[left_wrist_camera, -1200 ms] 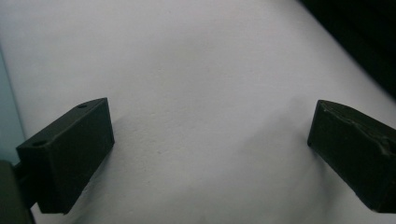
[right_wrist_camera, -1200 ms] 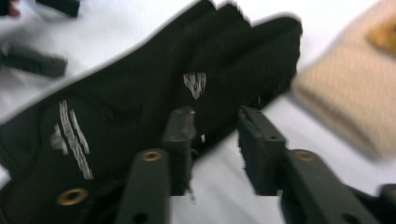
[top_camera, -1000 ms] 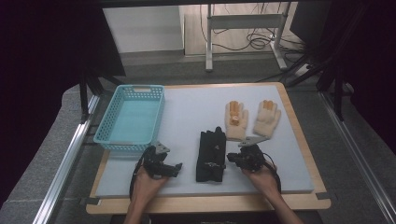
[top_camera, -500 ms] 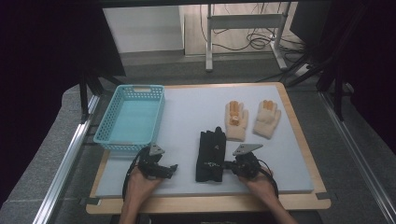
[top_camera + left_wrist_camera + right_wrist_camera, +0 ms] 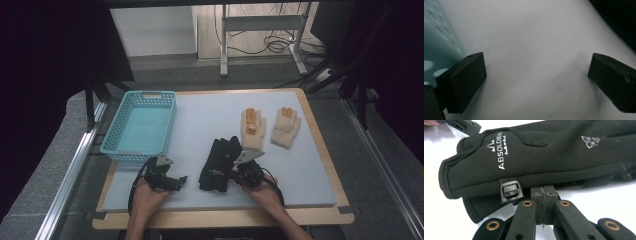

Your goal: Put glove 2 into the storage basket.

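A pair of black gloves lies stacked on the white mat, cuffs toward the person. In the right gripper view the top black glove bears white lettering and a small clip at its edge. My right gripper is shut, its jaws pressed flat together, with the tips up against the glove's near edge. I cannot tell whether any fabric is pinched. My left gripper rests open on the bare mat, left of the gloves, nothing between its jaws.
A light blue basket sits at the mat's left rear, close to the left gripper. Two tan gloves with orange fingertips lie palm-flat behind the black pair. The white mat covers a wooden table.
My right gripper has slid left along the mat, up to the black gloves' near edge. The left gripper has stayed put.
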Motion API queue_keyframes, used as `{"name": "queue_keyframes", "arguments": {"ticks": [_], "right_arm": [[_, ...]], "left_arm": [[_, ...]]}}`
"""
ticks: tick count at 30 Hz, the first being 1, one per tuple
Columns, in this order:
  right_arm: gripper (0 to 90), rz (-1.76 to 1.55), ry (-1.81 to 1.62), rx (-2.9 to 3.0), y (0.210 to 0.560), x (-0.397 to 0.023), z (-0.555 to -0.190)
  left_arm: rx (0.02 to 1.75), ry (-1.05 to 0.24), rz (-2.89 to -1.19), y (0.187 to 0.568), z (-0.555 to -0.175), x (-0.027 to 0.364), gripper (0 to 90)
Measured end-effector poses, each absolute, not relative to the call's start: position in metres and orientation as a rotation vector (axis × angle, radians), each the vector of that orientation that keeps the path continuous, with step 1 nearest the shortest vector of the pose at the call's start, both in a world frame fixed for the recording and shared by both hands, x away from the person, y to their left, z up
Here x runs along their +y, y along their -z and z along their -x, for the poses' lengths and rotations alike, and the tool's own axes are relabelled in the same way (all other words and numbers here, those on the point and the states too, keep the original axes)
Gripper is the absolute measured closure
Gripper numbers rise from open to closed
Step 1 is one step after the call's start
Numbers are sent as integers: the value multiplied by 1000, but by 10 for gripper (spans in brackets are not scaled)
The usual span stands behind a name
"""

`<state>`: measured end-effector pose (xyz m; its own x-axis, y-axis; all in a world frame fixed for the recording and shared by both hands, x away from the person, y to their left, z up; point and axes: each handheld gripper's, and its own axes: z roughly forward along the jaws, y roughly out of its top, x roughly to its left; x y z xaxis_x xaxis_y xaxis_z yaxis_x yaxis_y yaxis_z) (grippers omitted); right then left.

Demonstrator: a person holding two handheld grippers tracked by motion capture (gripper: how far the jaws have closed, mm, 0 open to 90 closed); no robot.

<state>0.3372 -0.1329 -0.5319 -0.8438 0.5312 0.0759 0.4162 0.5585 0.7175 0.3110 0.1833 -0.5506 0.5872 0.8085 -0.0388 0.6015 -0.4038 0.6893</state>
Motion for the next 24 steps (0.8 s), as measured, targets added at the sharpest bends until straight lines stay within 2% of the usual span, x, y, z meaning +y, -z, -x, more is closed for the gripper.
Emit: {"name": "queue_keyframes", "arguments": {"ticks": [17, 24], "right_arm": [[872, -739, -1142, 2656, 534, -89, -350], [797, -714, -1148, 2645, 526, -102, -344]], "left_arm": [[1111, -384, -2136, 552, -310, 190, 27], [1105, -385, -2133, 552, -310, 190, 28]]}}
